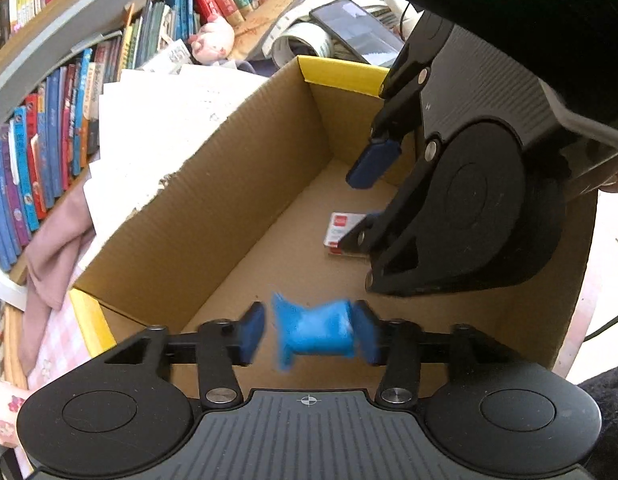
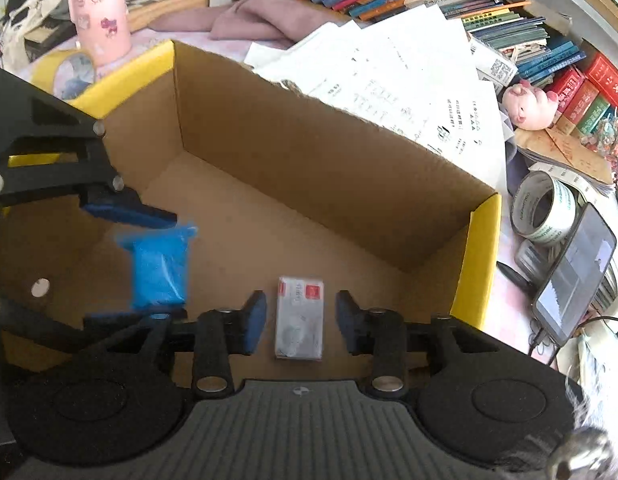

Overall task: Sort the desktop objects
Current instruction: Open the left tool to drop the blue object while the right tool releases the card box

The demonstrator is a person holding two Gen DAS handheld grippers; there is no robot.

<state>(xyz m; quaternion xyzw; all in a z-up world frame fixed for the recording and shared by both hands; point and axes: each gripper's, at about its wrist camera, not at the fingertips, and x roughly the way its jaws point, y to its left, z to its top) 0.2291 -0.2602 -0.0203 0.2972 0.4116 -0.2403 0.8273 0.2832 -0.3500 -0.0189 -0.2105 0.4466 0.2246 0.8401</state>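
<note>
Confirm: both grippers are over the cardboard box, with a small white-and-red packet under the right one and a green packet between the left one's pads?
Wrong colour. The packet at the left gripper is blue, as the left wrist view shows. The rest stands: white-and-red packet below the right gripper, both over the cardboard box.

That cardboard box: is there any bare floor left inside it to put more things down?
Plenty. The cardboard box has bare floor along its far wall and toward the yellow-edged end. The near side is busier: a small white packet lies between the right gripper's open fingers, and a blue packet sits in the left gripper. Outside, papers crowd the desk.
</note>
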